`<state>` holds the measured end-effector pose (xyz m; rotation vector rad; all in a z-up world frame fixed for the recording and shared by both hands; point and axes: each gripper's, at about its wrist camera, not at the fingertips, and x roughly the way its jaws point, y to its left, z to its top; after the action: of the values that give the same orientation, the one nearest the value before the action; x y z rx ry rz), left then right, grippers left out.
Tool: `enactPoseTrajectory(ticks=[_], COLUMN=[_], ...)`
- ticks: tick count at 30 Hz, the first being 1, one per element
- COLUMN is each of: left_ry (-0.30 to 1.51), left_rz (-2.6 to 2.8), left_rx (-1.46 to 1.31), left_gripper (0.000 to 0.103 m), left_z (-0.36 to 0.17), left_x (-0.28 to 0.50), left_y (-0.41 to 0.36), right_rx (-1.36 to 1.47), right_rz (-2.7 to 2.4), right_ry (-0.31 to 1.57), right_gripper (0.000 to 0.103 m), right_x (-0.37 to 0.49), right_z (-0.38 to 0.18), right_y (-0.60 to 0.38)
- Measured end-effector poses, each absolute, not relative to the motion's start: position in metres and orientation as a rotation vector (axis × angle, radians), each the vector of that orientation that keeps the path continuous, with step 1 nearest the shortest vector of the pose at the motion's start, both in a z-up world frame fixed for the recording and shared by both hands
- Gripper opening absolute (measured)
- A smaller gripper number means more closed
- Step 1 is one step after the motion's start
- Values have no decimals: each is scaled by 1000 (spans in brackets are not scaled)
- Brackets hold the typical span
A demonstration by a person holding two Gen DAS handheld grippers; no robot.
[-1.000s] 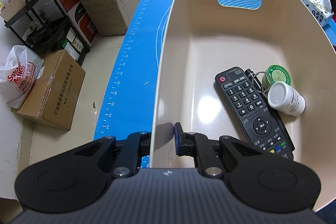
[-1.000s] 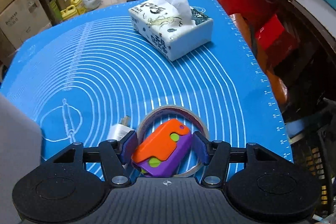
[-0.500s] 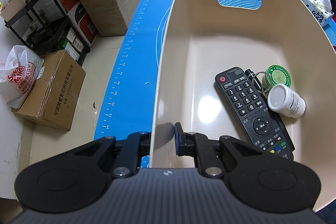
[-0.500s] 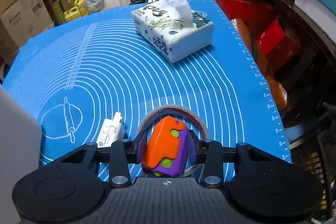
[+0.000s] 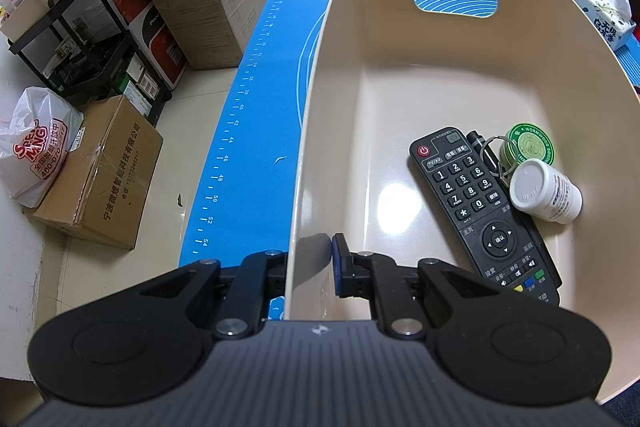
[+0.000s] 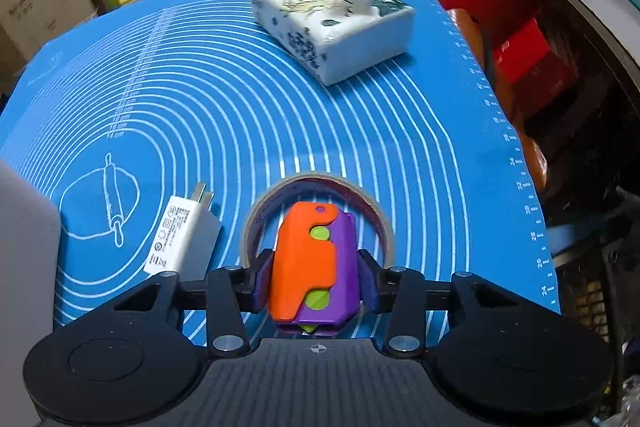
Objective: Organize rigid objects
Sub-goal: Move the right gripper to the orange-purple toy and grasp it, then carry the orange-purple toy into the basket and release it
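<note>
Left gripper (image 5: 310, 267): clamped on the near wall of the beige bin (image 5: 400, 75), one finger outside, one inside.
Right gripper (image 6: 316, 281): jaws easing open a touch per the reading, but both pads look pressed against the orange-and-purple toy (image 6: 314, 267), so it's gripped, just over the tape ring (image 6: 374, 211).
Bin contents: black remote (image 5: 480, 203), white pill bottle (image 5: 546, 193) lying on its side, green tin (image 5: 530, 147), plus a pen and key ring wedged between them.
Mat (image 6: 200, 107): blue, white charger plug (image 6: 180, 241) just left of the tape ring, tissue box (image 6: 332, 23) well beyond.
</note>
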<state>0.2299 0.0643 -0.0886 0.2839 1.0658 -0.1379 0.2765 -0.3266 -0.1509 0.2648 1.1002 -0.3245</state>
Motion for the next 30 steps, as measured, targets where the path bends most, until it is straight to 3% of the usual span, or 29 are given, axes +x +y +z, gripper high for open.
enactPoseTrajectory(ticks=[15,30], left_ry=[1066,1066], left_rz=[-138,-138], left_rx=[284,284], left_gripper=[15,15], left_z=[-89,-89], left_x=[230,230], left_y=[64,64], right_rx=[270,192], right_rz=[-296,-25], right_ry=[977,770], right_gripper=[49,49], right_x=[248,228], right_z=[-132,-46], right_y=[-326,-246])
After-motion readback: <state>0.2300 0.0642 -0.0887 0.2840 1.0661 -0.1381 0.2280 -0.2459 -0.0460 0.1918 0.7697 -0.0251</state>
